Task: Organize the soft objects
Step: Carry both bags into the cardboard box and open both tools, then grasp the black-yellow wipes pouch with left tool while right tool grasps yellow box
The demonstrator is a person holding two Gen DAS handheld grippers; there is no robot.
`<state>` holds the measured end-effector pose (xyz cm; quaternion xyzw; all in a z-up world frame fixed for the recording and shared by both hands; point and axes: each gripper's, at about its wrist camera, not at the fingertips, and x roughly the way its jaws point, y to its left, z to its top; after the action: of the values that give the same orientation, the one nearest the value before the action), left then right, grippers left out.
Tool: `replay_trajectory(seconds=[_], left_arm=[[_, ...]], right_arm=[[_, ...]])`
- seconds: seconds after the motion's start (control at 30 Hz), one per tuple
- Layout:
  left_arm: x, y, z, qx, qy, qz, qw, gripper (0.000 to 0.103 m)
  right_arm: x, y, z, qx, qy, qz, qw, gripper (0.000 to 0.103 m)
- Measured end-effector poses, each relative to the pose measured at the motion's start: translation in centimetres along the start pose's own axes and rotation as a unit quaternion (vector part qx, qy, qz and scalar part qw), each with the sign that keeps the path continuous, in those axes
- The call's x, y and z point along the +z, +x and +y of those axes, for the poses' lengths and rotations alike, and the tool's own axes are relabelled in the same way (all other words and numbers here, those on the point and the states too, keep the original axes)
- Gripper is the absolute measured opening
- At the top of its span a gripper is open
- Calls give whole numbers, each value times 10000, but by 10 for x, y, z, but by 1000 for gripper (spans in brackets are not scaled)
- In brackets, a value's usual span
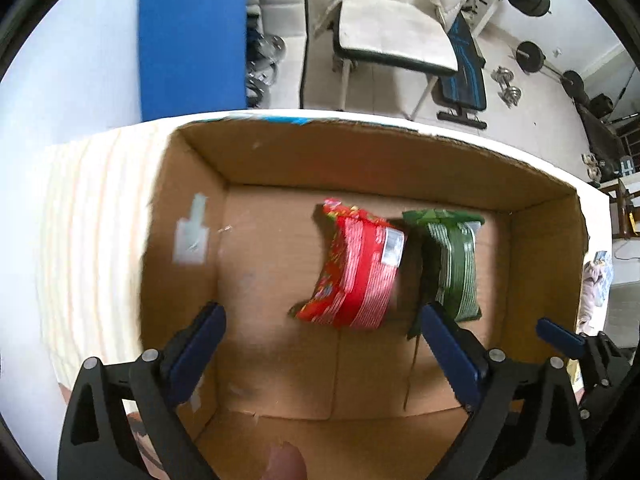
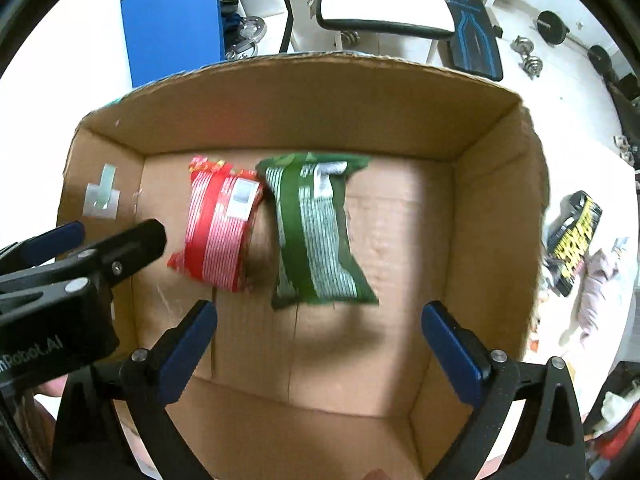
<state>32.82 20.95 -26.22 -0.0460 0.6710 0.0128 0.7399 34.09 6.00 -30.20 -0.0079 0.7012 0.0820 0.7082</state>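
An open cardboard box [image 1: 360, 156] fills both views from above. Inside it a red snack packet [image 1: 360, 268] and a green snack packet [image 1: 452, 264] lie side by side, both blurred. My left gripper [image 1: 323, 316] hangs open over the red packet [image 2: 224, 224], its pads touching nothing. My right gripper [image 2: 319, 310] stands open above the green packet [image 2: 316, 232], also clear of it. The left gripper [image 2: 108, 236] shows at the left of the right wrist view. One of the right gripper's fingers [image 1: 556, 330] shows at the right edge of the left wrist view.
The box [image 2: 304, 120] stands on a white table with a pale striped mat [image 1: 92, 216] to its left. A yellow-and-black packet [image 2: 576, 240] lies right of the box. Beyond are a blue panel [image 1: 192, 44], a chair [image 1: 392, 36], a weight bench [image 1: 464, 76] and dumbbells.
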Motion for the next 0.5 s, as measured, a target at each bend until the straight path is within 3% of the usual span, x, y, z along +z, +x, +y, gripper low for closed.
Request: replay_trajectory(seconds=[0.27,0.5], left_arm=[[-51,-38,0,192,48,-460,9987,100],[-95,-77,-22,306,117,-847,9959,100]], right_arm=[[-54,-37,-5,-151,-12,-419,9990,103],[-105,-79,-12,-177,-125,-815,9964,103]])
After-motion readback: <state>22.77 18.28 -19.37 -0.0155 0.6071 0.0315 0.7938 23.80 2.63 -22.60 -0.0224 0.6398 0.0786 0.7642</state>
